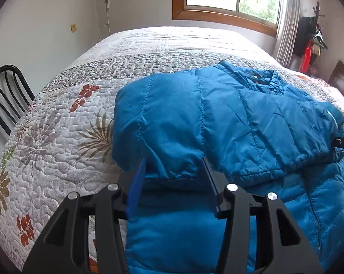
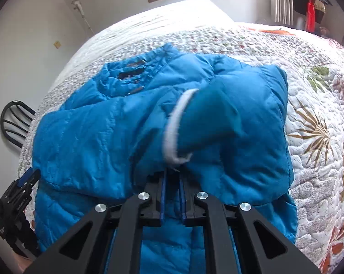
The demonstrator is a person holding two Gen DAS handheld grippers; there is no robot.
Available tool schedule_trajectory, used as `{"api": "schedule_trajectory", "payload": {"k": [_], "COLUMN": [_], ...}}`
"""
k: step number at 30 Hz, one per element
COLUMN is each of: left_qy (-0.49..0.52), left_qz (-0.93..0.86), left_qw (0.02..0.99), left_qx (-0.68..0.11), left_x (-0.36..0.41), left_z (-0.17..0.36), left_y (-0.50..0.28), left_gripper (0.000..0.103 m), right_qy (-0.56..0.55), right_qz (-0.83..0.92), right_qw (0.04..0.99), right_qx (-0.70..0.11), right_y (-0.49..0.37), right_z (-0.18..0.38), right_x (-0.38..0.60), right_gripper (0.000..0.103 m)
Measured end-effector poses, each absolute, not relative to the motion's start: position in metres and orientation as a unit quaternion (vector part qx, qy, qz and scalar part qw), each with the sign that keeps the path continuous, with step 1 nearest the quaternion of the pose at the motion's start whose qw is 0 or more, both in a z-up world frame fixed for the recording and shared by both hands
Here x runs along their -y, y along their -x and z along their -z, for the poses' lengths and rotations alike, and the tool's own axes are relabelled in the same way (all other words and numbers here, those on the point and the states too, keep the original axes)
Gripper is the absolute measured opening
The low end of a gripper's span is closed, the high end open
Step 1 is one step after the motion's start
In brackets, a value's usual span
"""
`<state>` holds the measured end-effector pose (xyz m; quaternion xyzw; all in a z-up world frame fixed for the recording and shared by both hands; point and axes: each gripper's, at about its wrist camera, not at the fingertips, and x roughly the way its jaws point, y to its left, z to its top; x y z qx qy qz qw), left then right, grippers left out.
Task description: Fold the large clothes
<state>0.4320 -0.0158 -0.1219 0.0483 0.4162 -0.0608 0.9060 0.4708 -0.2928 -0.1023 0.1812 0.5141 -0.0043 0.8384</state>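
- Clearly the step in hand looks like carrying a folded layer of the bright blue quilted puffer jacket over its lower part, which lies flat on the white floral quilted bedspread.
- Left gripper: jaws stand well apart, with the folded edge bulging between the fingers; whether they press it I cannot tell.
- Right gripper: jaws nearly together, clamped on a bunched bit of jacket near the white fleecy trim.
- To do it well, I would keep both grippers level and move them together, so the fold line stays straight; the left needs a firm bite first.
- Shell fabric looks thin, smooth and slippery, with stitched channels and soft filling, so it should puff back and slide rather than crease sharply.
- Bedspread is pebbly with stitching, likely giving some grip underneath.
- Collar area lies rumpled at the far end.
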Motion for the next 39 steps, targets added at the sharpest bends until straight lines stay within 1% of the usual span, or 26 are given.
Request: {"api": "schedule_trajectory", "payload": {"k": [2, 4, 5, 6, 7, 8, 10, 11, 12, 14, 17, 18, 19, 20, 21, 24, 27, 29, 33, 35, 37, 39], "left_qy": [-0.057, -0.059, -0.059, -0.058, -0.057, -0.057, -0.052, -0.049, -0.046, -0.045, -0.056, -0.062, -0.064, -0.063, -0.061, -0.062, -0.062, -0.059, -0.056, -0.053, -0.047, -0.043], "left_qz": [0.057, 0.057, 0.058, 0.058, 0.058, 0.058, 0.062, 0.065, 0.067, 0.073, 0.08, 0.084, 0.088, 0.091, 0.093, 0.09, 0.086, 0.091, 0.097, 0.099, 0.1, 0.1], "left_qw": [0.907, 0.908, 0.909, 0.909, 0.909, 0.909, 0.911, 0.912, 0.914, 0.913, 0.911, 0.911, 0.91, 0.907, 0.904, 0.899, 0.902, 0.901, 0.896, 0.894, 0.893, 0.893], "left_qx": [-0.414, -0.41, -0.41, -0.409, -0.409, -0.409, -0.405, -0.401, -0.398, -0.399, -0.4, -0.399, -0.401, -0.406, -0.413, -0.423, -0.419, -0.419, -0.43, -0.434, -0.435, -0.436], "left_x": [0.018, 0.018, 0.018, 0.018, 0.018, 0.019, 0.019, 0.019, 0.021, 0.027, 0.045, 0.052, 0.057, 0.061, 0.063, 0.063, 0.06, 0.059, 0.061, 0.06, 0.058, 0.056], "left_z": [0.124, 0.122, 0.121, 0.121, 0.12, 0.119, 0.112, 0.108, 0.103, 0.097, 0.094, 0.095, 0.097, 0.101, 0.106, 0.12, 0.12, 0.12, 0.129, 0.134, 0.135, 0.133], "left_y": [-0.432, -0.431, -0.43, -0.43, -0.429, -0.428, -0.425, -0.423, -0.423, -0.424, -0.429, -0.43, -0.433, -0.435, -0.438, -0.442, -0.441, -0.441, -0.444, -0.446, -0.447, -0.446], "left_gripper": [0.048, 0.048, 0.048, 0.048, 0.048, 0.048, 0.048, 0.048, 0.048, 0.048, 0.048, 0.048, 0.048, 0.048, 0.048, 0.048, 0.048, 0.048, 0.049, 0.049, 0.049, 0.048], "right_qy": [-0.214, -0.23, -0.231, -0.232, -0.239, -0.247, -0.264, -0.271, -0.274, -0.263, -0.24, -0.238, -0.238, -0.237, -0.238, -0.252, -0.255, -0.239, -0.215, -0.208, -0.202, -0.199], "right_qz": [-0.011, -0.005, 0.005, 0.014, 0.02, 0.024, 0.023, 0.017, 0.009, -0.006, -0.016, -0.017, -0.017, -0.024, -0.034, -0.045, -0.047, -0.027, 0.0, 0.002, 0.003, 0.009], "right_qw": [0.829, 0.828, 0.833, 0.837, 0.841, 0.844, 0.849, 0.851, 0.852, 0.854, 0.847, 0.842, 0.839, 0.837, 0.834, 0.836, 0.844, 0.846, 0.83, 0.829, 0.831, 0.832], "right_qx": [-0.516, -0.511, -0.503, -0.495, -0.484, -0.475, -0.457, -0.45, -0.446, -0.45, -0.474, -0.483, -0.488, -0.493, -0.496, -0.486, -0.47, -0.476, -0.515, -0.519, -0.518, -0.518], "right_y": [-0.468, -0.46, -0.455, -0.45, -0.444, -0.439, -0.433, -0.432, -0.432, -0.439, -0.456, -0.462, -0.467, -0.471, -0.475, -0.473, -0.465, -0.462, -0.471, -0.472, -0.47, -0.465], "right_z": [0.109, 0.104, 0.098, 0.092, 0.086, 0.08, 0.072, 0.068, 0.065, 0.065, 0.078, 0.085, 0.092, 0.099, 0.104, 0.105, 0.091, 0.087, 0.11, 0.114, 0.111, 0.105], "right_x": [0.306, 0.319, 0.327, 0.334, 0.343, 0.35, 0.362, 0.364, 0.363, 0.352, 0.331, 0.326, 0.323, 0.319, 0.316, 0.32, 0.325, 0.326, 0.321, 0.32, 0.319, 0.32], "right_gripper": [0.01, 0.011, 0.016, 0.026, 0.031, 0.038, 0.044, 0.049, 0.059, 0.073, 0.073, 0.072, 0.069, 0.055, 0.034, 0.023, 0.021, 0.021, 0.021, 0.021, 0.022, 0.027]}}
